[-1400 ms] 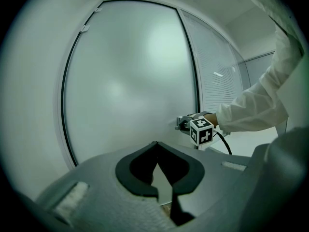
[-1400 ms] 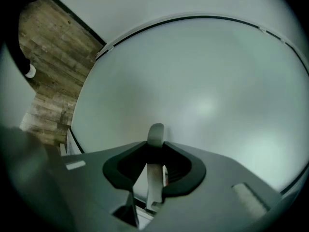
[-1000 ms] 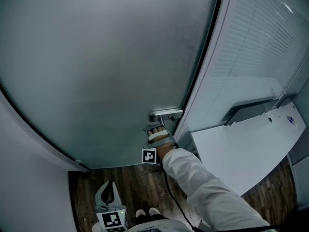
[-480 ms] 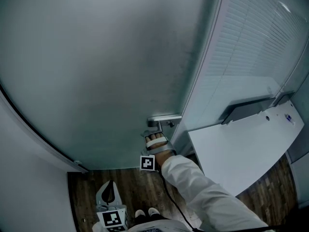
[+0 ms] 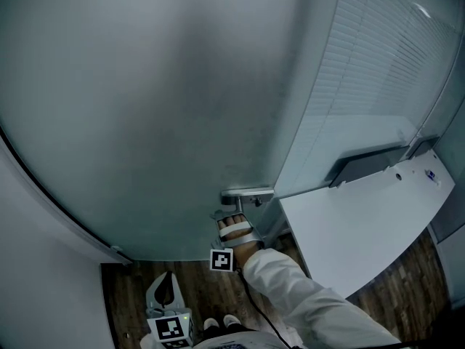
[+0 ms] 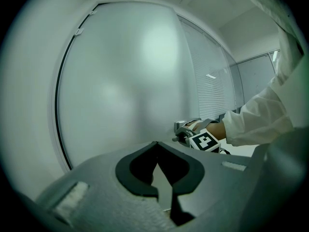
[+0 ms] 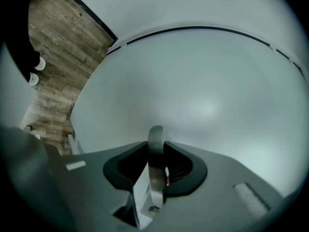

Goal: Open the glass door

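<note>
Wood floor runs under a frosted glass door, with a white table to its right. The right tongs are clamped on the metal handle at the door's right edge. The left tongs hang low, closed on nothing. The grip looks made. The door seems close to shut, so most of the swing is left.

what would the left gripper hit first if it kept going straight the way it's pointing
Most likely the frosted glass door, left of the handle; nothing shows in between, though depth is hard to judge.
</note>
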Motion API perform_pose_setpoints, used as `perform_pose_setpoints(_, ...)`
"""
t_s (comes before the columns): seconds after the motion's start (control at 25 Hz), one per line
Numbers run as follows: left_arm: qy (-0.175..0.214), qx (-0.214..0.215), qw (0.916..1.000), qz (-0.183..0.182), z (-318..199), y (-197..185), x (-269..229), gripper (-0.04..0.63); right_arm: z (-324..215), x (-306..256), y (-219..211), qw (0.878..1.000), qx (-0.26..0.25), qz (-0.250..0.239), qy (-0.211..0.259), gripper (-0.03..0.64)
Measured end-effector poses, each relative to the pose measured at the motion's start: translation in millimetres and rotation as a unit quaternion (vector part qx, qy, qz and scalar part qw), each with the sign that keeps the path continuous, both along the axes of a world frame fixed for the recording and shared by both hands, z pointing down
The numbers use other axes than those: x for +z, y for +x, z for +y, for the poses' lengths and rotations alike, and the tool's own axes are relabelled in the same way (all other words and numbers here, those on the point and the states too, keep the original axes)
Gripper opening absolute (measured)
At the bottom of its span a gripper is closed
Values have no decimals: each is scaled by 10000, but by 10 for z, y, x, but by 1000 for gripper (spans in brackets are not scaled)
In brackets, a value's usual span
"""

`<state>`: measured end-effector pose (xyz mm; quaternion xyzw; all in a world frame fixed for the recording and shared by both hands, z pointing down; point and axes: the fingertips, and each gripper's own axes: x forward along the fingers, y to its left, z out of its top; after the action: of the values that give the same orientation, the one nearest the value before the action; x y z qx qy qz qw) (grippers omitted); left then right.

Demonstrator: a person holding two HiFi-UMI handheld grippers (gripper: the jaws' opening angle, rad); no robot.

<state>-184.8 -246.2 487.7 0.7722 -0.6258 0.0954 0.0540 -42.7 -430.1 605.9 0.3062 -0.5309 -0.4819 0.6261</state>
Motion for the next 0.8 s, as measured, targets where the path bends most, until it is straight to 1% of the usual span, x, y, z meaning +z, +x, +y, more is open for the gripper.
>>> perform_pose_setpoints(0.2, -57, -16, 10000, -36, 48, -5, -18, 5, 199, -28, -40, 9996, 37, -281, -19, 101)
perform_pose_setpoints(0.4, -100, -93, 9999, -57, 108, -1, -117, 3, 415, -102, -75, 9977, 25, -667, -82, 110)
perform_pose_setpoints(0.48, -68, -113, 9999, -53, 107, -19, -118, 3, 476, -139, -120, 9956, 22, -939, -70, 112)
perform_pose_setpoints(0.56, -42, -113, 9999, -58, 79, -30, -86, 3, 506, -168, -176, 9909, 45, -1340, -110, 114)
perform_pose_setpoints(0.72, -91, -77, 9998, -128, 22, 2, -20, 4, 538, -189, -211, 9861, 63, -1644, -213, 114)
perform_pose_setpoints(0.8, -73, -98, 9999, -109, 28, 34, -27, 5, 573, -258, -229, 9802, 67, -1969, -182, 114)
